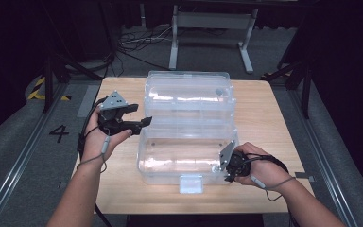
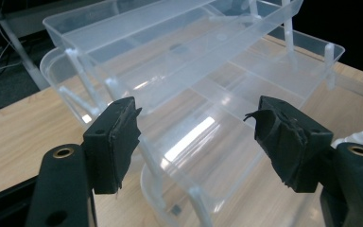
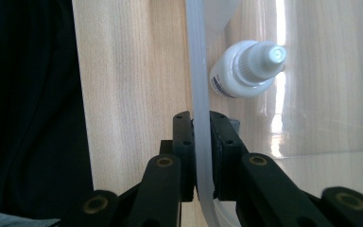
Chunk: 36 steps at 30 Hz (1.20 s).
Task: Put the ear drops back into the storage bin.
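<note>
One clear plastic box (image 1: 187, 142): right tongs (image 3: 202, 142) pinching its rim, left tongs (image 2: 196, 137) spread beside it.

Glossy clear plastic box (image 1: 187, 137), matt wooden table (image 1: 260, 118)

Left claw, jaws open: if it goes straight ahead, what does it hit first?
Probably the clear box's lifted tray, whose thin support arm stands between the left claw's open jaws. Depth is hard to judge.

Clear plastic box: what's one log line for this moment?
left gripper: open, beside clear plastic hinged box | right gripper: clamped on box's rim
</note>
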### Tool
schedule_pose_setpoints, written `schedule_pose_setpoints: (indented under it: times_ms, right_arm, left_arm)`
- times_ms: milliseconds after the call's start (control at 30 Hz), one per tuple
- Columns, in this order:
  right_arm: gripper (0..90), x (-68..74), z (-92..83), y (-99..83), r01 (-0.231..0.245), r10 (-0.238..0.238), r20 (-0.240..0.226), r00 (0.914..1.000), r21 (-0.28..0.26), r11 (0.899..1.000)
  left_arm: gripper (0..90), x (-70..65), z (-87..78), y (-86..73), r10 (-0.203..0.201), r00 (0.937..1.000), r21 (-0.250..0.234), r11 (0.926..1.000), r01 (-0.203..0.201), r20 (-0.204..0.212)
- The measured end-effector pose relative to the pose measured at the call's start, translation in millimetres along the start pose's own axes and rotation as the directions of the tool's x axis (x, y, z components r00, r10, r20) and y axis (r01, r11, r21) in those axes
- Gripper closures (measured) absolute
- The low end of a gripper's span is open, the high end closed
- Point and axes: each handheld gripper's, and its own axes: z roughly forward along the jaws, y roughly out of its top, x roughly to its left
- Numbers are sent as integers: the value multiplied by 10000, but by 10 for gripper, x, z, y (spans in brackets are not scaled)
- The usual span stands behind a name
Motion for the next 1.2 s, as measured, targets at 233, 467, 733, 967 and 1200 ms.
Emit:
schedule_pose_setpoints:
  times_ms: [233,467,733,967,1200]
  right_arm:
    - [829,2,-1,-10,-75,75,-22,10000,-105,9999]
    - [827,4,-1,-21,-222,221,-54,9997,-173,9996]
    - [826,-3,5,-14,-278,276,-107,9996,-171,9995]
    - [826,-4,5,-20,-317,314,-118,9994,-222,9993]
    - [824,-5,3,-30,-345,341,-159,9993,-261,9991]
  left_arm:
    - [307,-48,153,192,499,9970,89,9987,-505,583]
    - [318,-66,341,348,970,9898,298,9945,-1006,1043]
    - [414,-91,566,497,1484,9730,443,9864,-1585,1767]
    - [479,-122,836,581,1953,9493,687,9735,-2181,2461]
    - [537,-145,1036,622,2055,9379,1078,9639,-2433,2794]
